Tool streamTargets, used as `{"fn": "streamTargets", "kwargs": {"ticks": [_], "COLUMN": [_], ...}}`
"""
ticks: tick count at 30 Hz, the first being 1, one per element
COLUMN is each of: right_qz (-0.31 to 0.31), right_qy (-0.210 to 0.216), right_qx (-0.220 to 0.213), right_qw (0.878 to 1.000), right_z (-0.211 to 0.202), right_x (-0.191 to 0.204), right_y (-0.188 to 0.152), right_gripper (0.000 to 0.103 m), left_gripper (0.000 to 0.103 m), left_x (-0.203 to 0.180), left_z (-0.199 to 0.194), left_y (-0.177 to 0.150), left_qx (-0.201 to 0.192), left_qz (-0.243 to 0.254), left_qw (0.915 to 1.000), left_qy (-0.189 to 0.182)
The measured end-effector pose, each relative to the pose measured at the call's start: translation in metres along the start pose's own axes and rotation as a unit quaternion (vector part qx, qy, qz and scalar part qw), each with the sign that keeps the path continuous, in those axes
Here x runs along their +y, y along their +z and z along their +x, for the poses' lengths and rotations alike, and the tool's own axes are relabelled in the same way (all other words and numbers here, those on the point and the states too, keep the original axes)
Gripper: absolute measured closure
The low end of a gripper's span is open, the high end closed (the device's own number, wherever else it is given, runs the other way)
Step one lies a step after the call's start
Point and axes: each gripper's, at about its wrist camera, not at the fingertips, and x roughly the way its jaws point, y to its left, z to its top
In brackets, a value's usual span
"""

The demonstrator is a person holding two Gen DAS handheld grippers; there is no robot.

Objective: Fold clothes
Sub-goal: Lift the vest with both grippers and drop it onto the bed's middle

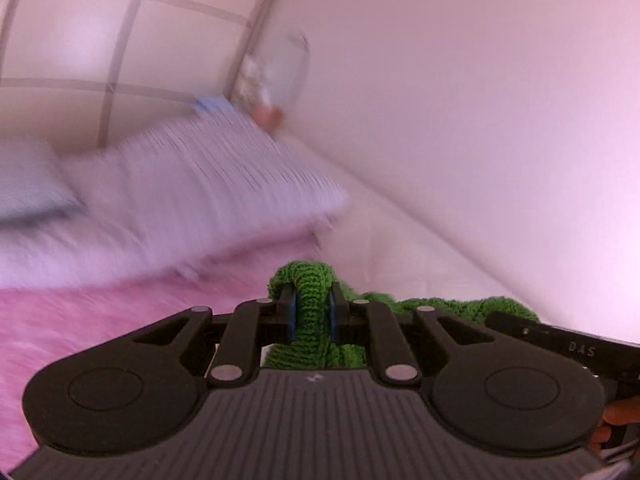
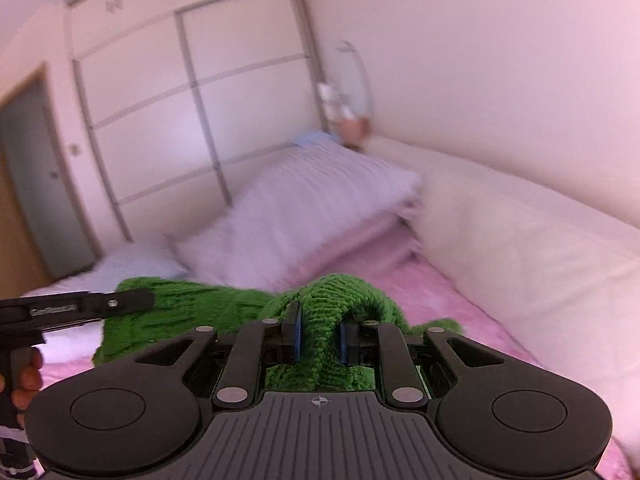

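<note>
A green knitted garment [image 1: 314, 312] is pinched between my left gripper's [image 1: 313, 300] fingers, which are shut on a bunched fold of it. In the right wrist view my right gripper [image 2: 320, 322] is shut on another fold of the same green knit [image 2: 326, 320]. The rest of the garment [image 2: 180, 312] hangs stretched between the two grippers above the pink bedspread [image 2: 440, 300]. The left gripper's body [image 2: 80, 306] shows at the left of the right wrist view, and the right gripper's body [image 1: 560, 340] at the right of the left wrist view.
A striped pillow [image 2: 312, 200] lies on the bed ahead, a pale blue pillow [image 2: 136, 264] to its left. A white padded headboard [image 2: 520, 240] runs along the right by the wall. A white wardrobe [image 2: 180, 100] stands behind the bed.
</note>
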Motion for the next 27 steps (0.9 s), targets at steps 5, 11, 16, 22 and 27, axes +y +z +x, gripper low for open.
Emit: {"fn": "streamTargets", "kwargs": {"ticks": [5, 11, 16, 22, 27], "right_qz": [-0.001, -0.018, -0.104, -0.178, -0.211], "right_qy": [0.084, 0.186, 0.139, 0.164, 0.164], "right_qx": [-0.021, 0.060, 0.191, 0.277, 0.330], "right_qw": [0.996, 0.981, 0.966, 0.930, 0.905], "right_z": [-0.019, 0.005, 0.040, 0.017, 0.018], "right_x": [0.095, 0.237, 0.333, 0.403, 0.416], "right_y": [0.007, -0.007, -0.066, -0.136, -0.182], "right_gripper": [0.087, 0.069, 0.043, 0.043, 0.043], "left_gripper": [0.091, 0.077, 0.078, 0.078, 0.078], "left_x": [0.050, 0.128, 0.205, 0.231, 0.218], "left_z": [-0.131, -0.235, -0.260, -0.305, -0.333], "left_y": [0.040, 0.041, -0.015, -0.079, -0.125], "left_qx": [-0.071, -0.044, 0.119, 0.213, 0.244], "left_qz": [0.004, -0.018, -0.022, -0.087, -0.108], "left_qw": [0.9953, 0.9715, 0.9189, 0.8993, 0.8978], "left_qy": [0.065, 0.232, 0.375, 0.372, 0.350]}}
